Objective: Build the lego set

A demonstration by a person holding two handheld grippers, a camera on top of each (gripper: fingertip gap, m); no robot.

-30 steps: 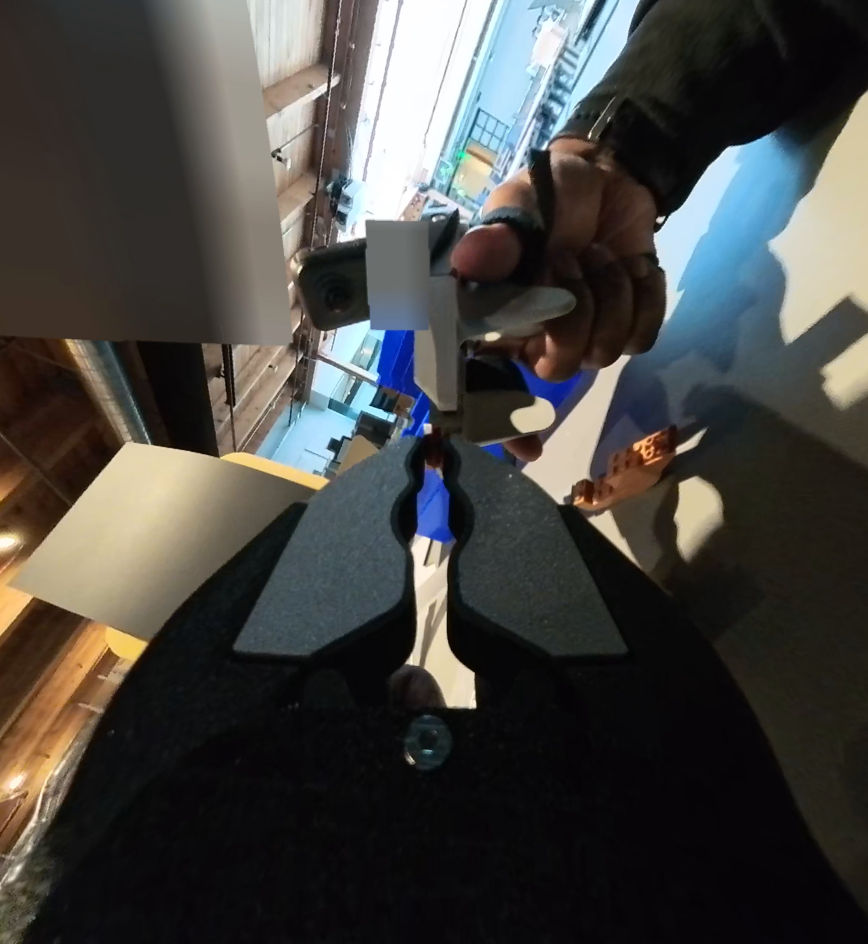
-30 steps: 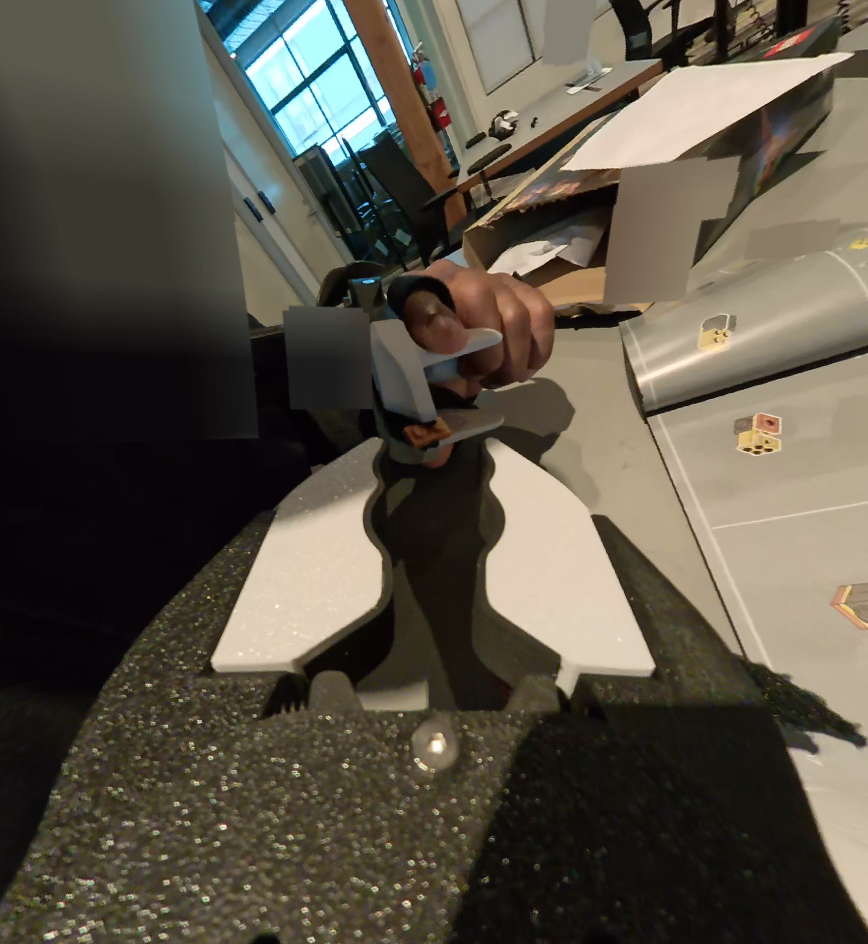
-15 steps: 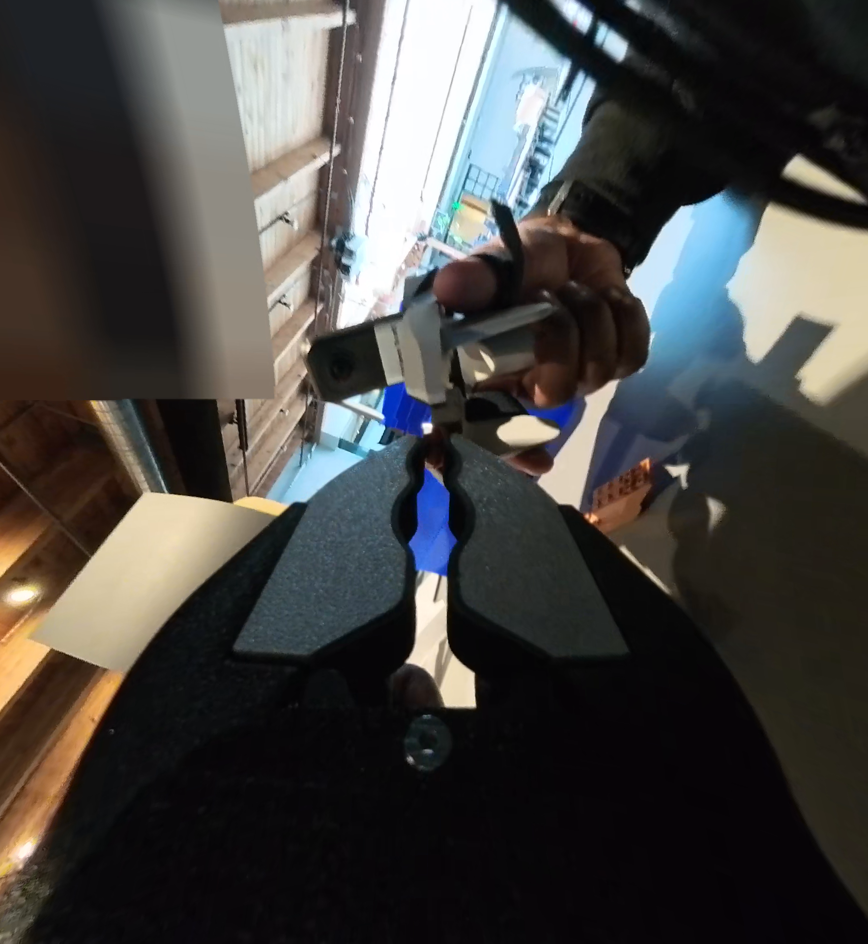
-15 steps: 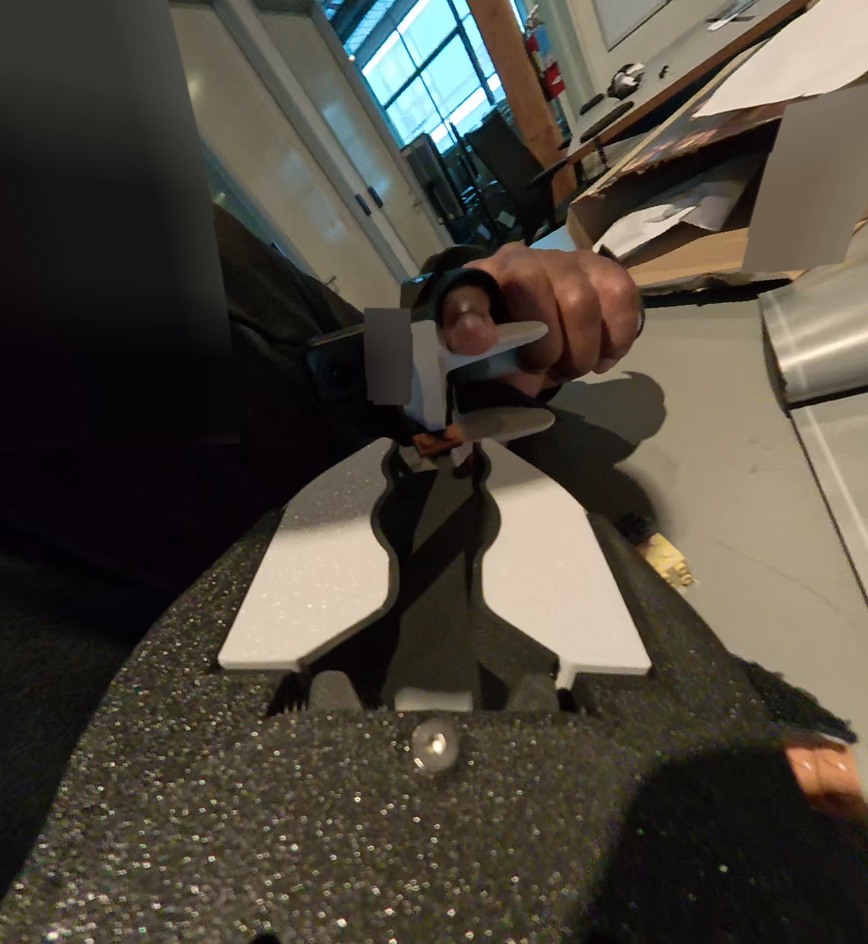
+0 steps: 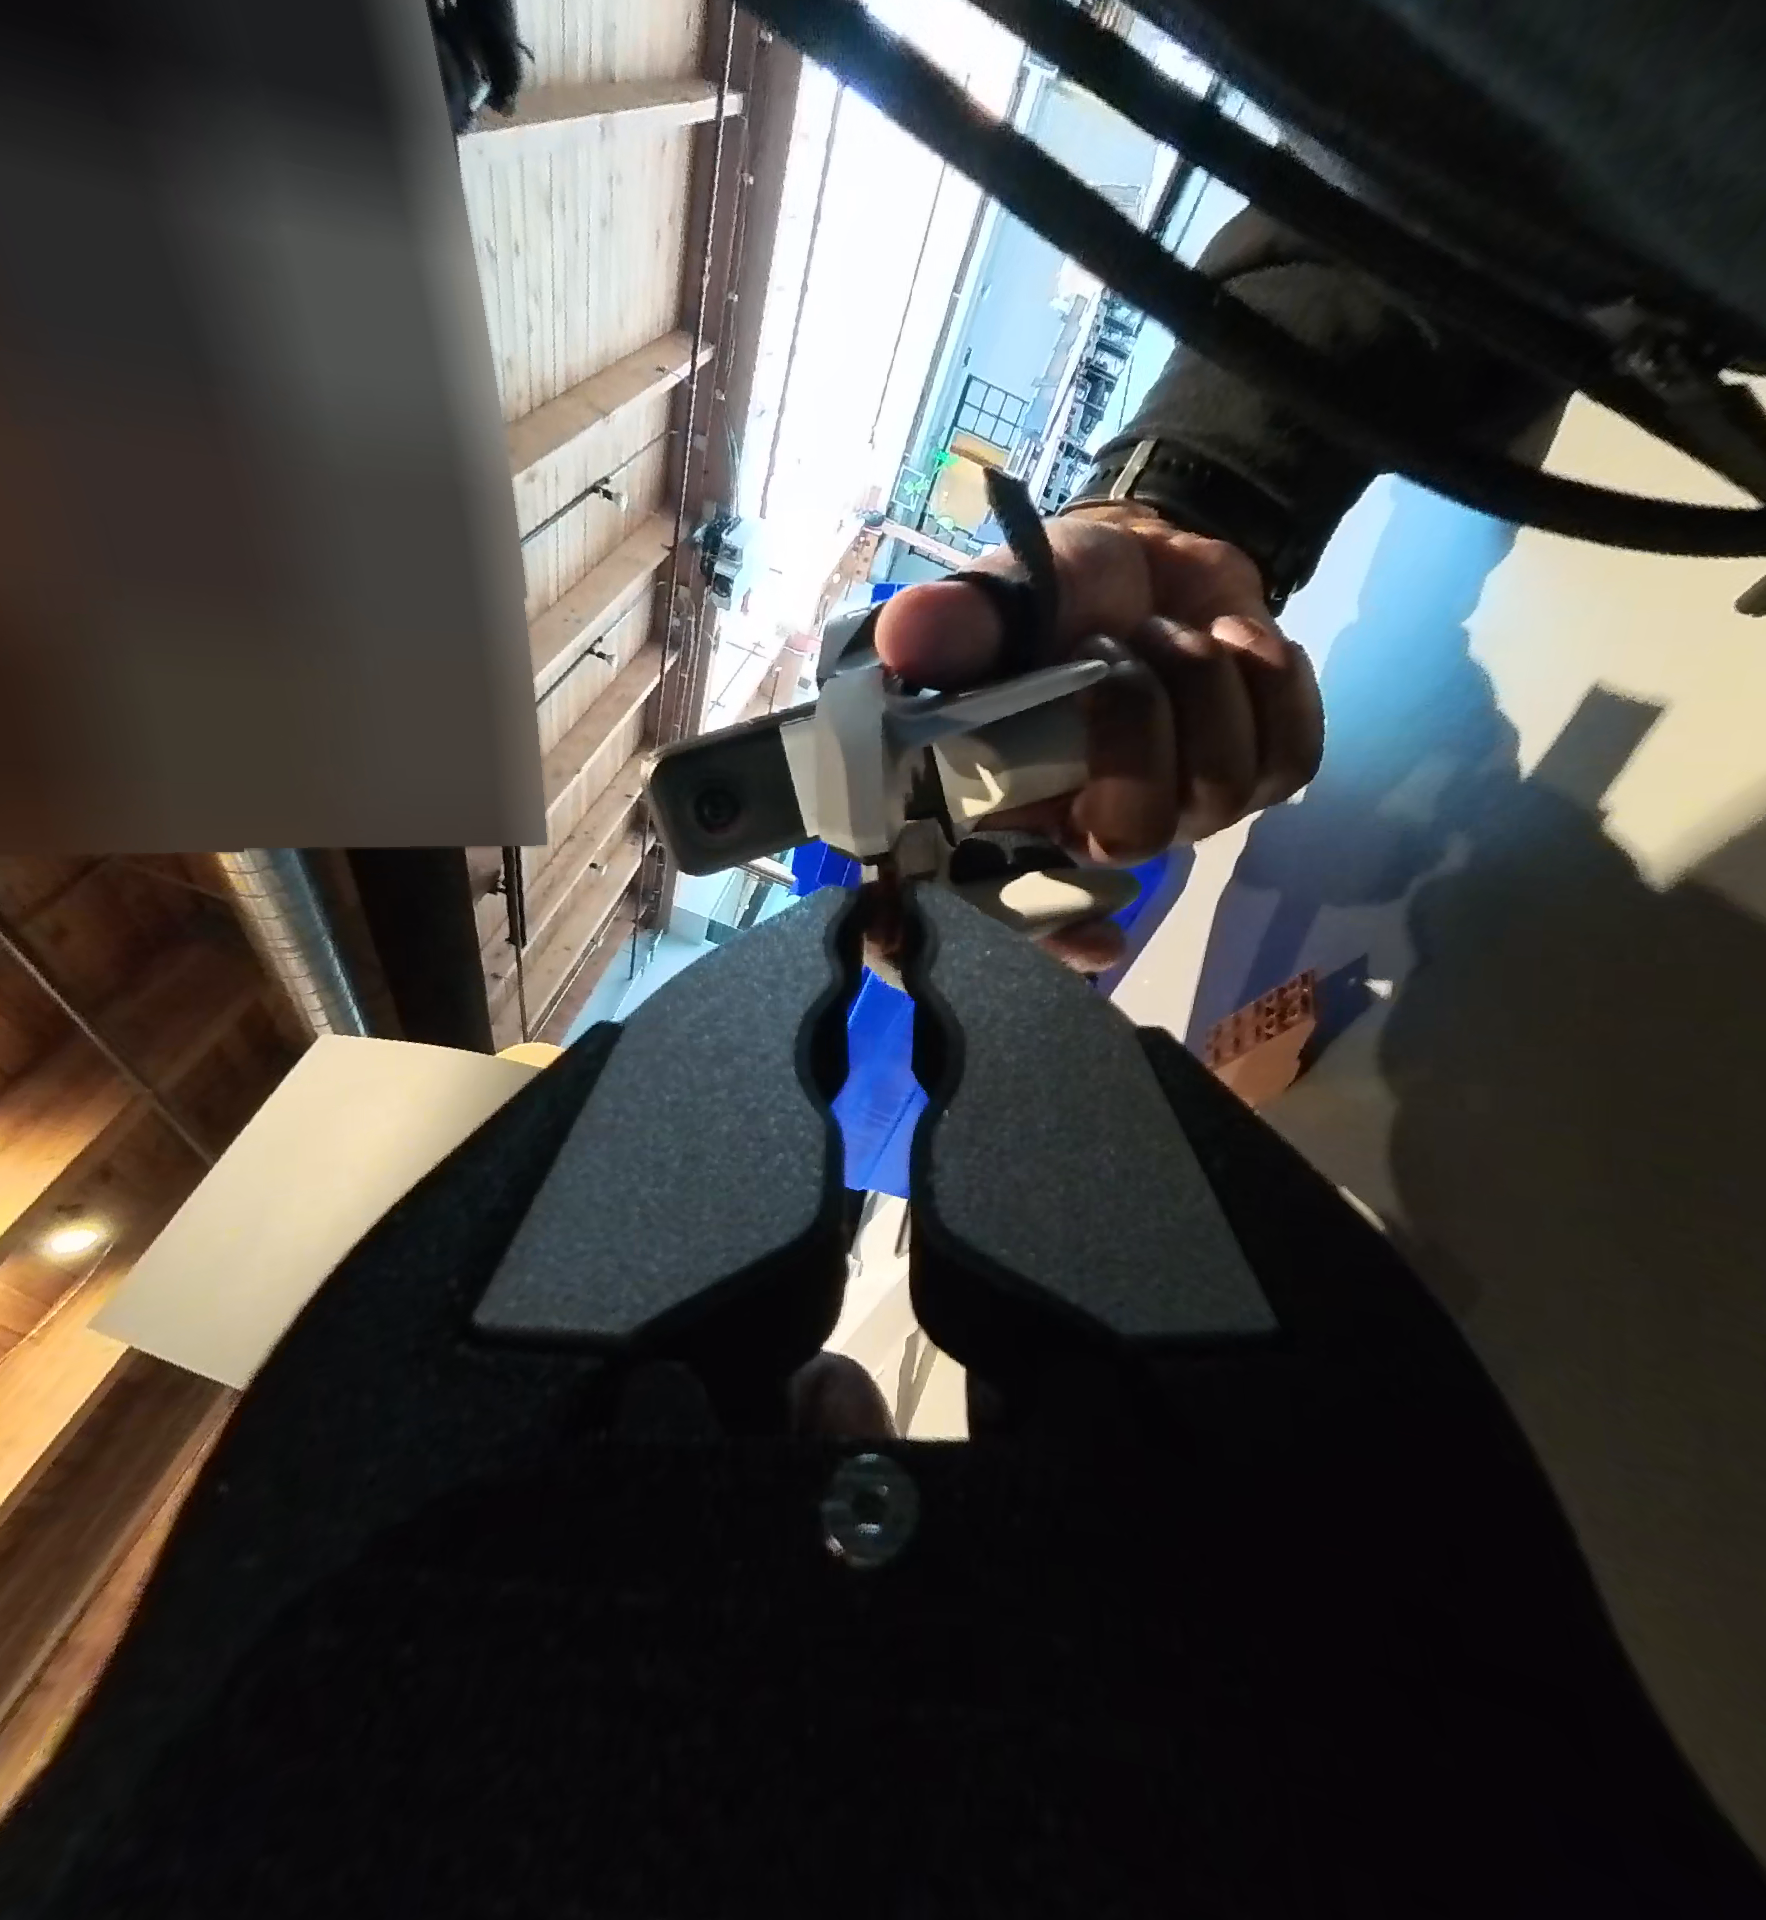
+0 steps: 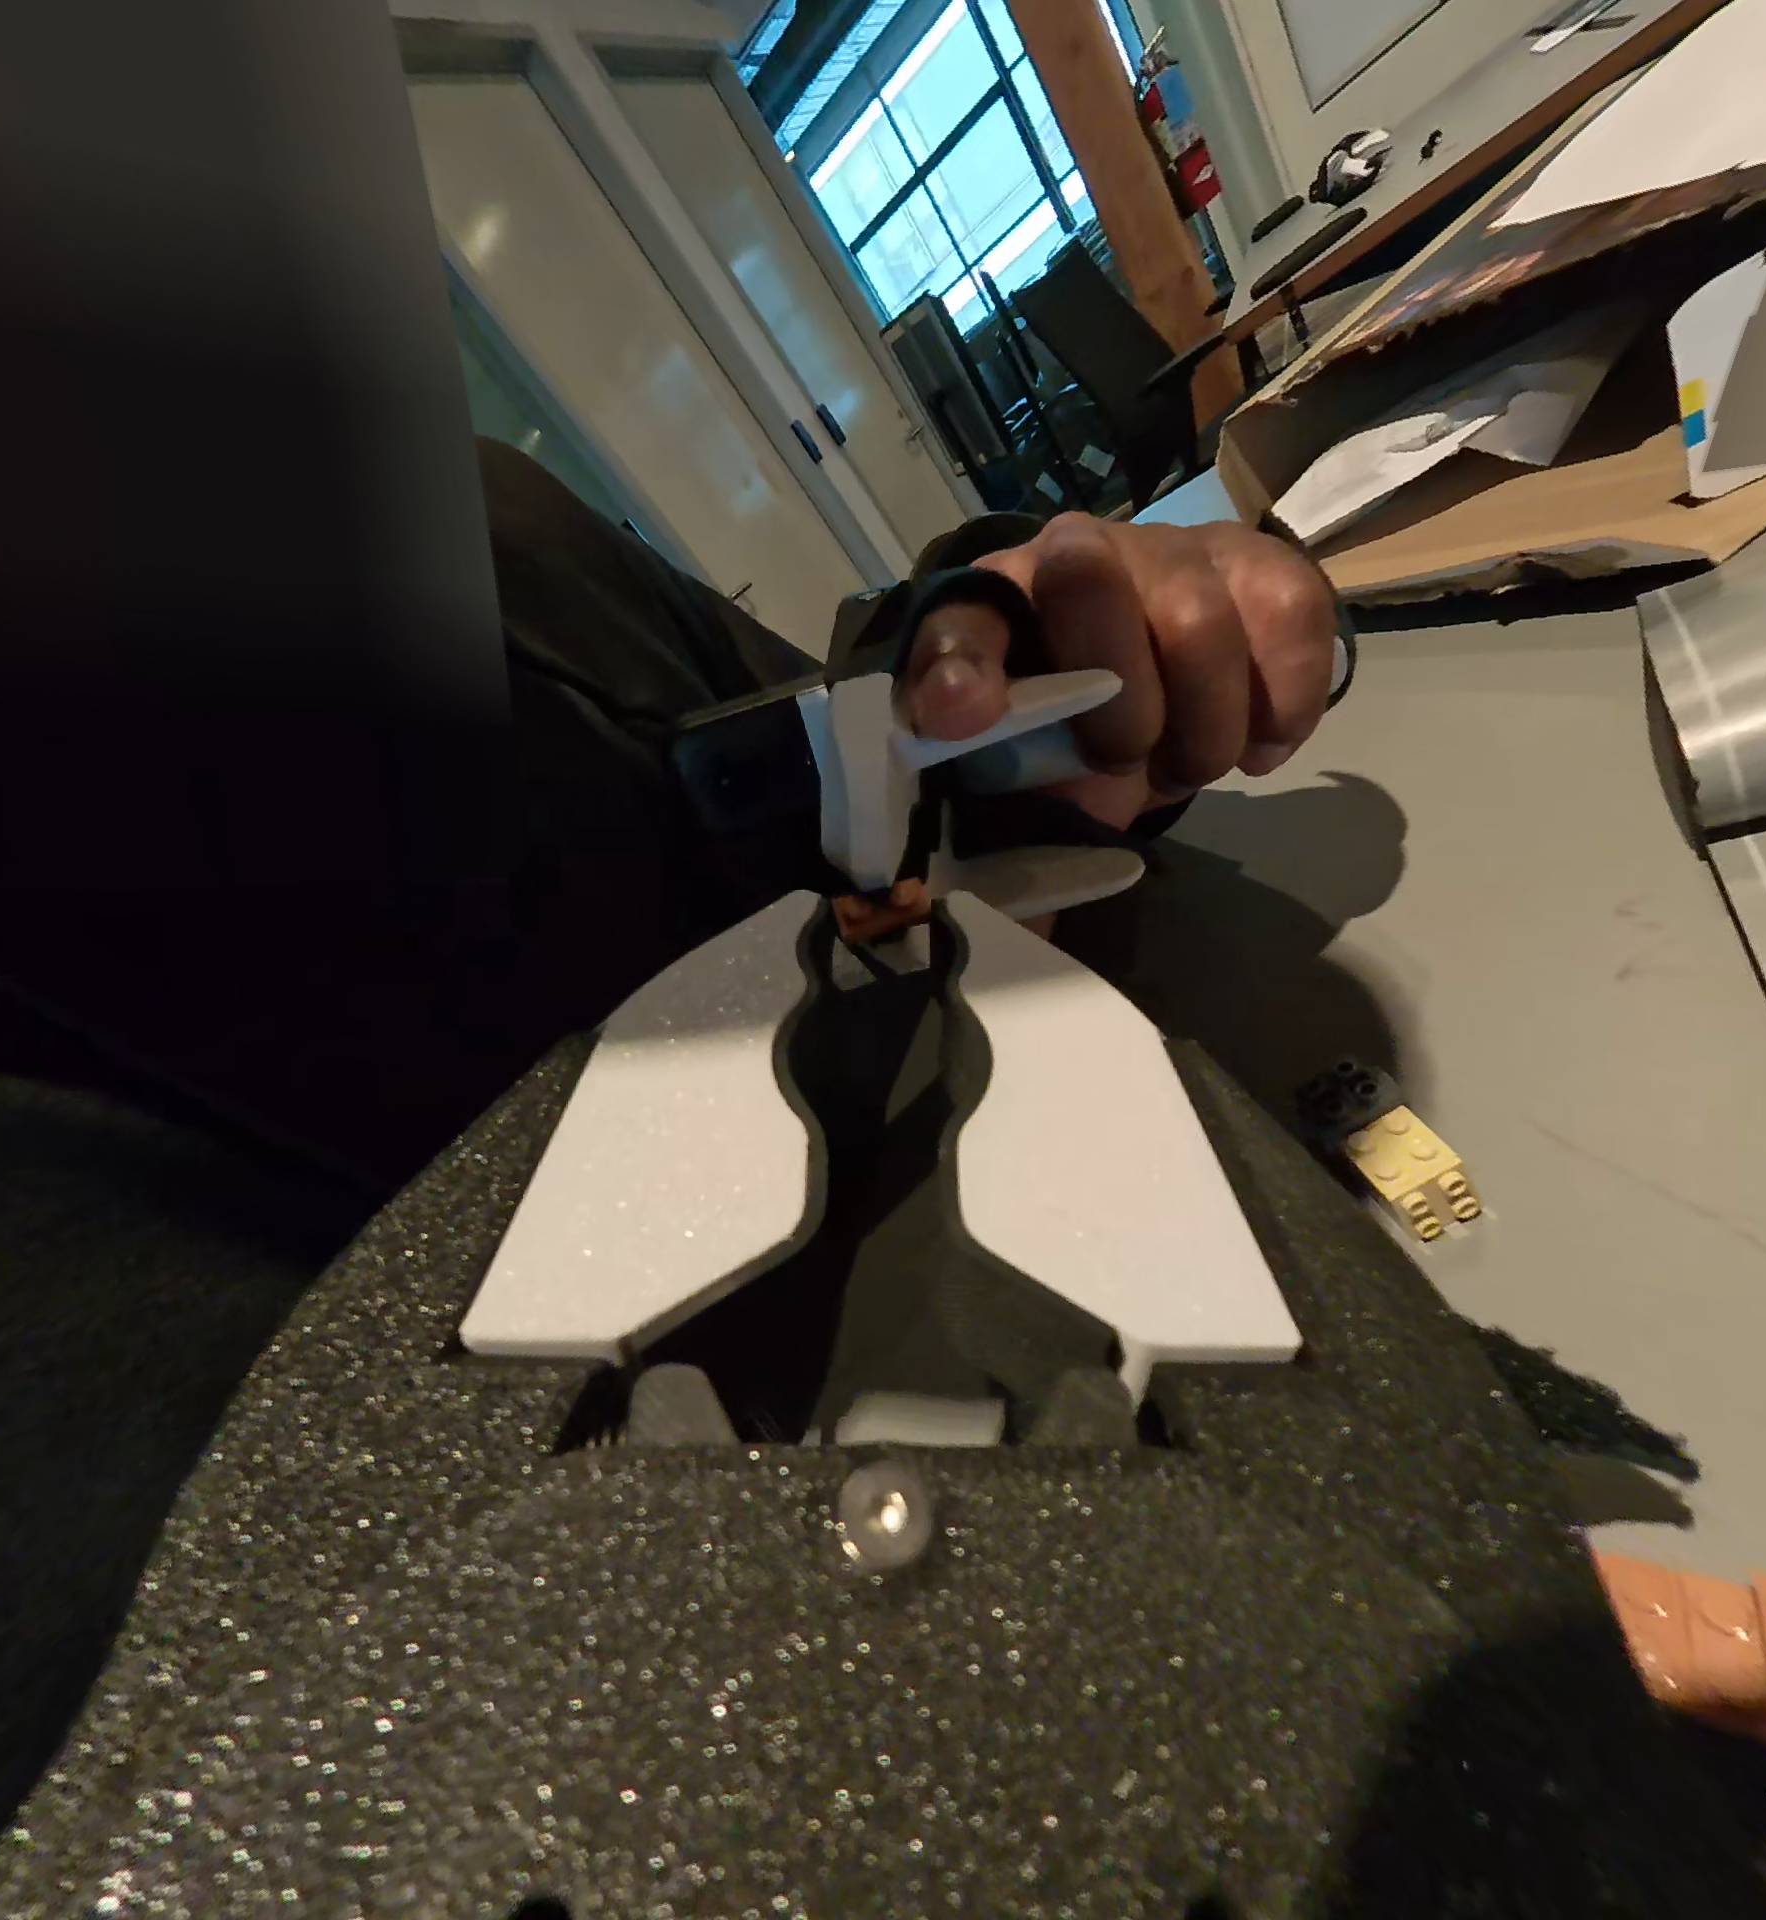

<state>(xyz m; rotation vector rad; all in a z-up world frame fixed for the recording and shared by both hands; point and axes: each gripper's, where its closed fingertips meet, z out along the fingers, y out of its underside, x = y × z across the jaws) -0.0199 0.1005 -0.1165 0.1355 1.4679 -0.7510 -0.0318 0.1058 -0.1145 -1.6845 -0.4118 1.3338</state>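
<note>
between my two tools, tip to tip above the table (image 6: 1481, 935), my left gripper (image 6: 884, 899) pinches a small orange-brown piece (image 6: 874, 920) while my right gripper (image 6: 879, 935), jaws a little apart, frames it, so i judge this a mid-air handover and next must close squarely before the left lets go.

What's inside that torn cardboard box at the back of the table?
In the right wrist view, the cardboard box shows crumpled white paper lying on its brown floor. A flap and a blurred patch cover the rest, so any bricks inside cannot be seen.

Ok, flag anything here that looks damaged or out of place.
The cardboard box at the far side of the table has a ragged, torn edge along its open side. A tan and black brick cluster lies loose on the table, apart from the piece being worked on. Nothing else stands out.
</note>
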